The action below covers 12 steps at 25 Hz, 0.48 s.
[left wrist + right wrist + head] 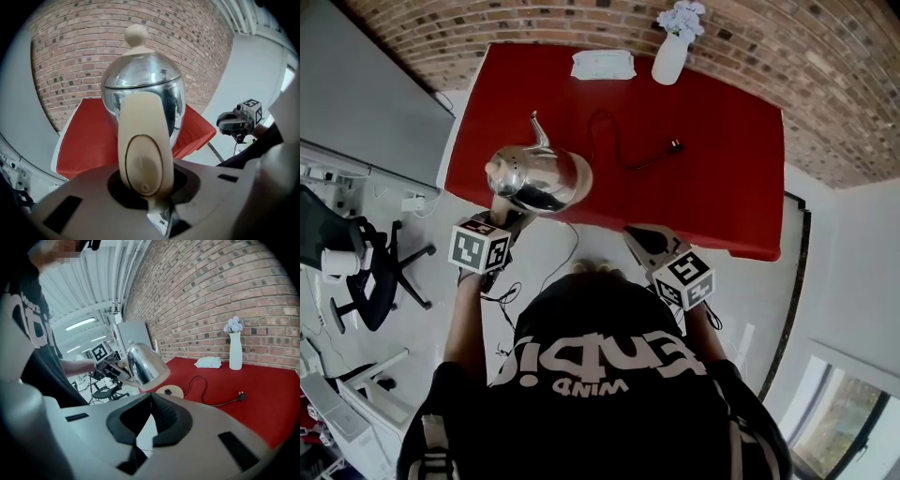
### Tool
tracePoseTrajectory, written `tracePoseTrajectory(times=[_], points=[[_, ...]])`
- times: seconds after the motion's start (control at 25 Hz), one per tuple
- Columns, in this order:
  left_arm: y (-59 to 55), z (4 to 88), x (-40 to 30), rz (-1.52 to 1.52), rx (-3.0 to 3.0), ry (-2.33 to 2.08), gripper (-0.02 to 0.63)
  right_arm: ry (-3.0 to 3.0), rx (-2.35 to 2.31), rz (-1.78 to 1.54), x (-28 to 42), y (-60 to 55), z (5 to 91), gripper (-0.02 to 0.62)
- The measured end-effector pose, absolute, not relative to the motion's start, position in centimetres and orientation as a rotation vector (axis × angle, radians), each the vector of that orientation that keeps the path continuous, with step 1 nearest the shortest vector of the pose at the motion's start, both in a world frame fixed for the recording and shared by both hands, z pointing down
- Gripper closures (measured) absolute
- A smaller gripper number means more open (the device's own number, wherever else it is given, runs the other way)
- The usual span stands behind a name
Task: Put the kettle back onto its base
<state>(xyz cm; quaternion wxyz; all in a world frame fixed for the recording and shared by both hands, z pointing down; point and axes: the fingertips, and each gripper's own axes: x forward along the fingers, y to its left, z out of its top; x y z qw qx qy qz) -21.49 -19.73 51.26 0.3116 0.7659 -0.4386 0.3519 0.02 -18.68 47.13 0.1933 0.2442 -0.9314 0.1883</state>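
Observation:
A shiny steel kettle (539,176) with a cream handle (143,150) and a thin spout hangs over the near left part of the red table (722,187). My left gripper (511,217) is shut on that handle, which fills the gap between the jaws in the left gripper view. In the right gripper view the kettle (144,365) is tilted in the air, just above and left of its round cream base (169,391). The kettle hides the base in the head view. My right gripper (636,236) hovers at the table's near edge, jaws together and nothing between them.
The base's black cord runs across the cloth to a loose plug (673,145). A white vase of flowers (672,52) and a pack of wipes (603,64) stand at the far edge by the brick wall. An office chair (380,272) is on the floor to the left.

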Motion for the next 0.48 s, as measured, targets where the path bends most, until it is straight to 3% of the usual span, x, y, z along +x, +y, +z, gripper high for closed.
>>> tracePoseTrajectory(times=[0.48], points=[[-24.1, 51.4, -21.3, 1.064, 2.057, -1.118, 0.549, -2.600, 0.744, 0.540, 1.1, -18.8, 47.4, 0.572]])
